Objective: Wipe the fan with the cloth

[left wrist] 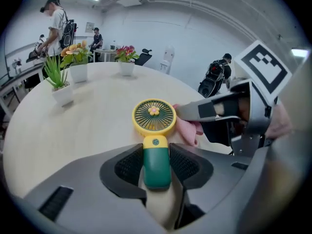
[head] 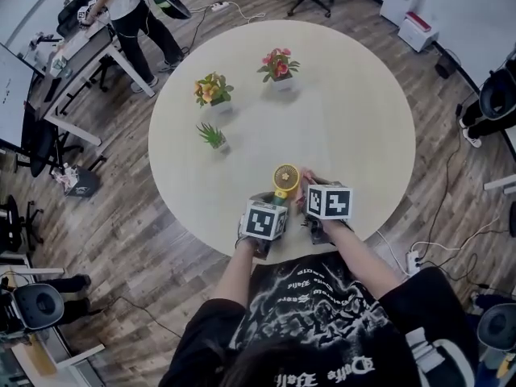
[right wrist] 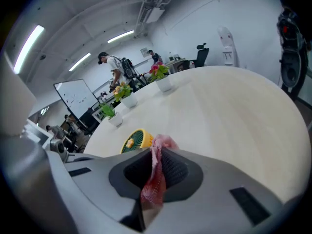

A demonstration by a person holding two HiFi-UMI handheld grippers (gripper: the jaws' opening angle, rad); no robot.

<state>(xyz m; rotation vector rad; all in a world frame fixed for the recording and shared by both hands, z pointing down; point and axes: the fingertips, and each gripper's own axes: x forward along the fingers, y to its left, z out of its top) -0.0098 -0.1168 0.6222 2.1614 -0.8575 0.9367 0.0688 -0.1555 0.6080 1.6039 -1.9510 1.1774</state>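
Note:
A small fan (head: 285, 179) with a yellow round head and a green handle lies on the round beige table (head: 347, 111) near its front edge. My left gripper (left wrist: 156, 156) is shut on the fan's green handle (left wrist: 156, 165), and the yellow head (left wrist: 154, 116) sticks out beyond the jaws. My right gripper (right wrist: 155, 165) is shut on a pink cloth (right wrist: 155, 179). That cloth (left wrist: 188, 129) touches the right rim of the fan head. In the right gripper view the fan head (right wrist: 136, 141) shows just left of the cloth. In the head view both grippers, left (head: 272, 204) and right (head: 306, 193), flank the fan.
Three potted plants stand further back on the table: a green one (head: 213, 136), an orange-flowered one (head: 213, 91) and a red-flowered one (head: 279, 65). A person (head: 129, 10) stands by desks at the back left. Chairs and cables lie around the table on the wooden floor.

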